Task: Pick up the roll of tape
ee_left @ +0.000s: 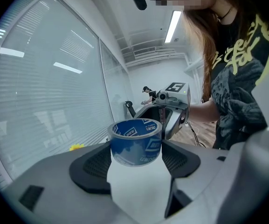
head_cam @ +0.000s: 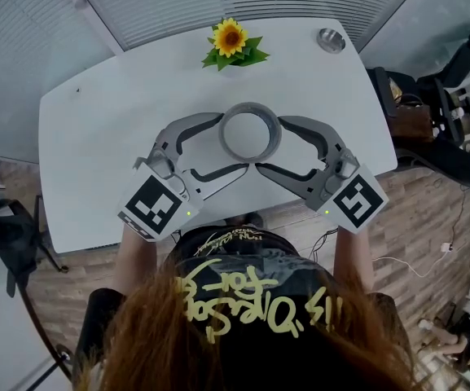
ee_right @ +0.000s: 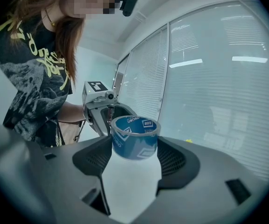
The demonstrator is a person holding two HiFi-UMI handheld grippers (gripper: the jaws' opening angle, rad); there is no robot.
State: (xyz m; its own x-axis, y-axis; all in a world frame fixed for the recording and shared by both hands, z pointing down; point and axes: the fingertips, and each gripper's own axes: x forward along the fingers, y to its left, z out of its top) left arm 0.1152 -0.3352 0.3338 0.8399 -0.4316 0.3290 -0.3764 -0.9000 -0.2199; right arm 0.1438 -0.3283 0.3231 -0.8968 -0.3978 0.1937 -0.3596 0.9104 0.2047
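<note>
A roll of blue tape [head_cam: 251, 131] stands on its flat side in the middle of the white table [head_cam: 96, 137]. My left gripper [head_cam: 233, 143] comes at it from the left and my right gripper [head_cam: 270, 144] from the right. Both are open, and the roll sits at the mouth of each, just past the tips. In the left gripper view the roll [ee_left: 136, 143] stands between the dark pads [ee_left: 94, 164], with the right gripper [ee_left: 169, 106] behind it. The right gripper view shows the roll [ee_right: 134, 139] the same way, with the left gripper [ee_right: 99, 106] beyond. Neither pair of pads visibly presses on it.
A sunflower ornament [head_cam: 230, 41] stands at the table's far edge, and a small round metal dish [head_cam: 330, 39] sits at the far right corner. Dark chairs and bags [head_cam: 430, 112] crowd the floor to the right. Glass walls with blinds rise behind the table.
</note>
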